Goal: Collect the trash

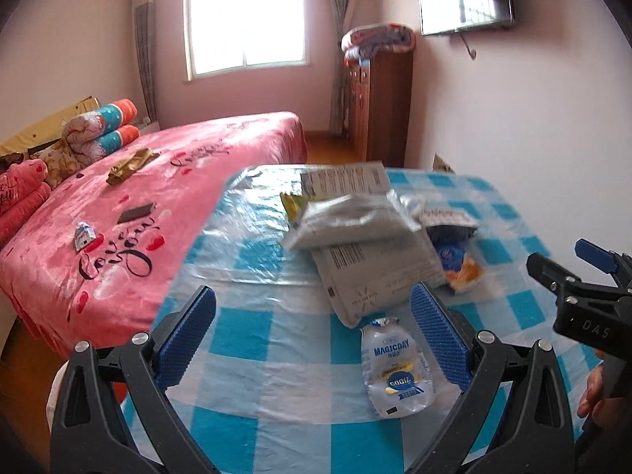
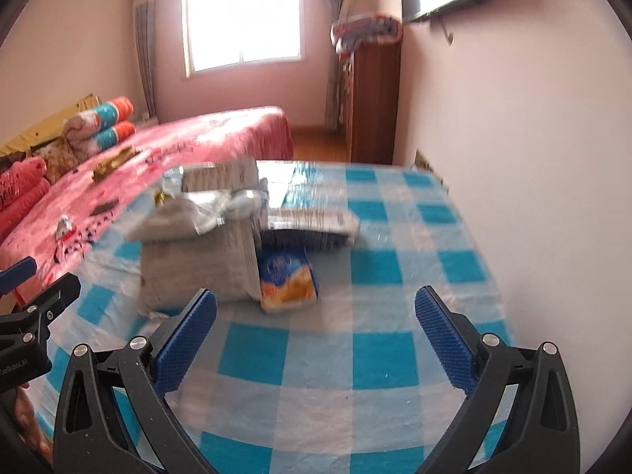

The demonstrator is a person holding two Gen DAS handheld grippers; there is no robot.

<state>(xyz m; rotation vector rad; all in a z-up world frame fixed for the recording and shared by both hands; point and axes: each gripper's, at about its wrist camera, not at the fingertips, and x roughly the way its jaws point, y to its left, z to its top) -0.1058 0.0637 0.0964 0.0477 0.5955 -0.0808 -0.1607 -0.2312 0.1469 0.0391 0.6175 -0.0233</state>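
1. Nearest the left wrist camera: flattened clear pouch (image 1: 397,367) printed "MAGICDAY", with a yellow band and blue lettering, lying flat on the checked worktop (image 1: 252,339)
2. Long axis running away from the camera, crimped narrow end pointing toward the pile, wider bottom toward the lens
3. Lying between the fingers of the left gripper (image 1: 314,339), closer to the right-hand one; jaws spread wide, grasping nothing
4. Beyond it, a heap of grey mailer bags (image 1: 355,229) with barcode labels, overlapping and tilted, long sides roughly across the worktop
5. Just right of the heap, a blue-and-orange snack wrapper (image 1: 458,268), crumpled, partly tucked under the grey bags
6. Right gripper (image 2: 316,335) released too, fingers wide apart above bare cloth, wrapper ahead of it
7. Small bits of litter (image 1: 83,236) on the pink bed (image 1: 166,205) at left
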